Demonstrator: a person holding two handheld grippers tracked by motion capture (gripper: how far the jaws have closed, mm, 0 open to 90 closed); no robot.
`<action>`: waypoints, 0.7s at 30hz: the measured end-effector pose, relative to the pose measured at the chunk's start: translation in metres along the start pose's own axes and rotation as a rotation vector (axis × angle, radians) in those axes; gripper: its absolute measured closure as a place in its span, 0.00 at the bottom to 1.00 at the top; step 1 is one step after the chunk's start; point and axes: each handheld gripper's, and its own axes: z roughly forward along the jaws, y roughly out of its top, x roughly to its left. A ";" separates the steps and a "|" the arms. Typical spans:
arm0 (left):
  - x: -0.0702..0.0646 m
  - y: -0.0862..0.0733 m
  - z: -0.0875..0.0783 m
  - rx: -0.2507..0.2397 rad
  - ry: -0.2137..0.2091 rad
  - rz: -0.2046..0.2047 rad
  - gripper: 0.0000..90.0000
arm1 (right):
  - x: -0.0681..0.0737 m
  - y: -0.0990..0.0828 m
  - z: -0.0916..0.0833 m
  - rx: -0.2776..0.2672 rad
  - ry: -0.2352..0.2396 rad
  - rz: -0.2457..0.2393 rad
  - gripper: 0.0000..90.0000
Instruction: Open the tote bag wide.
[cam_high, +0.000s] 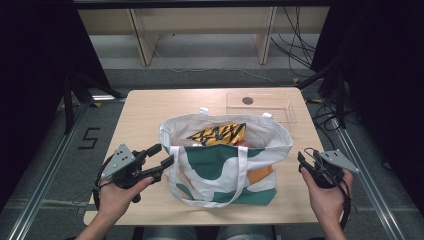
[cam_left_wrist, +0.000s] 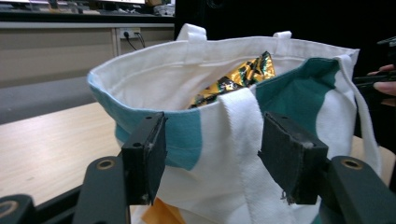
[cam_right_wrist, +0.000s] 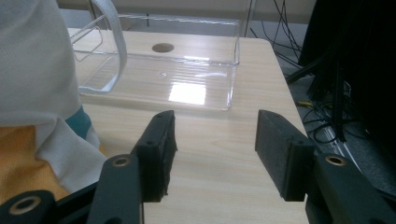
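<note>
A white tote bag (cam_high: 225, 165) with green and orange patches stands open in the middle of the wooden table (cam_high: 145, 107). A yellow and black snack packet (cam_high: 220, 134) lies inside it, and its top shows above the rim in the left gripper view (cam_left_wrist: 243, 74). My left gripper (cam_high: 166, 154) is open just left of the bag, aimed at its near wall. In its own view the left gripper (cam_left_wrist: 215, 140) has the bag's white strap (cam_left_wrist: 243, 135) showing between the jaws, untouched by the pads. My right gripper (cam_high: 301, 162) is open to the right of the bag, and in its own view the right gripper (cam_right_wrist: 215, 140) holds nothing.
An empty clear plastic tray (cam_high: 265, 107) sits at the table's far right, also seen ahead of the right gripper (cam_right_wrist: 159, 74). A dark round spot (cam_high: 247, 100) shows at it. Cables (cam_high: 300, 40) lie on the floor beyond the table.
</note>
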 end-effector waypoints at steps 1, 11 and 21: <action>0.000 0.000 0.000 0.000 0.000 0.000 0.45 | 0.000 0.000 0.000 0.005 -0.004 0.001 0.54; -0.014 -0.010 0.001 0.049 -0.012 0.006 0.45 | 0.000 0.000 0.000 0.004 -0.001 0.001 0.53; -0.020 -0.017 0.011 0.102 -0.034 0.004 0.55 | 0.001 0.002 -0.002 -0.011 -0.009 -0.001 0.54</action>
